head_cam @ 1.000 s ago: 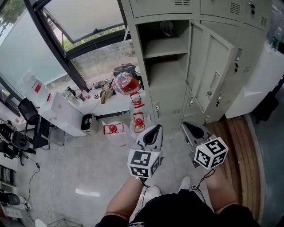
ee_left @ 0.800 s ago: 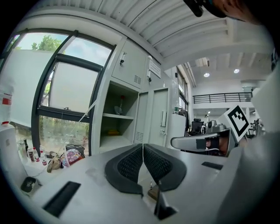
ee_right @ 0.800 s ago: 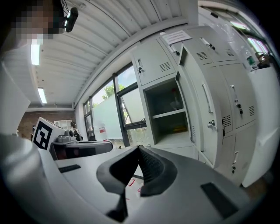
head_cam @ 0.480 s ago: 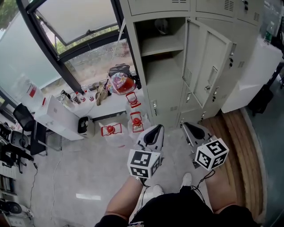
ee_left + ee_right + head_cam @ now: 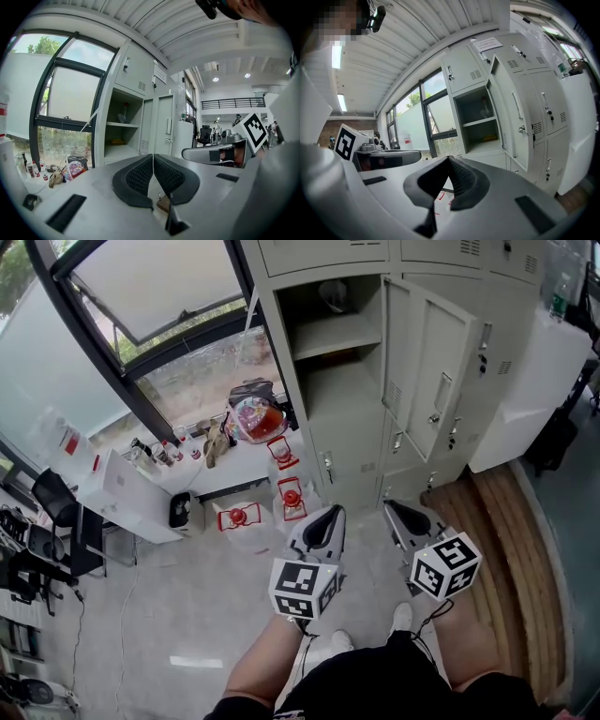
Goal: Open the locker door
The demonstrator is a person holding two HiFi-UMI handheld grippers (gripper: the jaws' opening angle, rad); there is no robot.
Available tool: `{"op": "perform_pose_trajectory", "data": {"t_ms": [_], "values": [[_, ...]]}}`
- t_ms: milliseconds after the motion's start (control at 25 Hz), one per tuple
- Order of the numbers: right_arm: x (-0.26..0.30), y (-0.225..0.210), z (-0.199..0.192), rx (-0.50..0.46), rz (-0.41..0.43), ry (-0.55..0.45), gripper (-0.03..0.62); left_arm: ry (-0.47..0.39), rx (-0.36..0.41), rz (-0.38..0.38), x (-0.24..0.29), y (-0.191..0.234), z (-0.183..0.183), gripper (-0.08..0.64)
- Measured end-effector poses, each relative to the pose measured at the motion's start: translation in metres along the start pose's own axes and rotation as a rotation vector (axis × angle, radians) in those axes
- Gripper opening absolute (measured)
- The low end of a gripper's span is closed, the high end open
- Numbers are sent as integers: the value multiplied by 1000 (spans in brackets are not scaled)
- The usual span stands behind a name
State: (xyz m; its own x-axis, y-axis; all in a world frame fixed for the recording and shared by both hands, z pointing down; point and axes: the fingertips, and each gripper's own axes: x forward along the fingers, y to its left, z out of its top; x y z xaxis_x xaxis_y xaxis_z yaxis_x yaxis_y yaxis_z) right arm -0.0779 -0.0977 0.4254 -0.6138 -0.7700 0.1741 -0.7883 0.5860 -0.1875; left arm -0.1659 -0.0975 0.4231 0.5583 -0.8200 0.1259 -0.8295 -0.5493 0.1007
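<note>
Down in front of the person's knees, the left gripper [image 5: 328, 512] had its jaws pressed fully together with nothing between them. The right gripper [image 5: 394, 508] beside it was likewise closed and empty, and neither touched anything.

Ahead of them stood a grey locker [image 5: 309, 442], well apart from both grippers. Its tall locker door [image 5: 427, 371] was swung out to the right, baring a compartment split by one shelf [image 5: 339, 334]. Pale floor [image 5: 187, 596] ran to a big window [image 5: 150, 296] on the left, and wooden boards [image 5: 506, 549] lay on the right. A low white ledge [image 5: 239, 465] under the window carried a colourful bag [image 5: 255, 416] and small bottles, with red items [image 5: 291, 495] on the floor near it.

Something pale sat above the shelf [image 5: 330, 294], too dim to identify. The person's legs were cut off at the bottom edge.
</note>
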Motion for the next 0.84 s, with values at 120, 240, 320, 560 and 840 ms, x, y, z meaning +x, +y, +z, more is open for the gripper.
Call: {"op": "perform_pose_trajectory", "data": {"t_ms": [120,240,320,560,840], "values": [[-3,2,2,-3,3,-4,54,-2,2,3,-2,-3,1,20],[-6,3,3,-9,6,-7,54,-7,3,4,-4,-6,2,20],[-7,5,4,-13,8,-8,54,-12,2,3,-6,-7,3,20],[-13,9,5,-24,12,-7,54,-22,2,6,-11,-12,6,20],[-21,12,10,-34,11,-11,54,-32,3,0,-14,-18,11,20]]}}
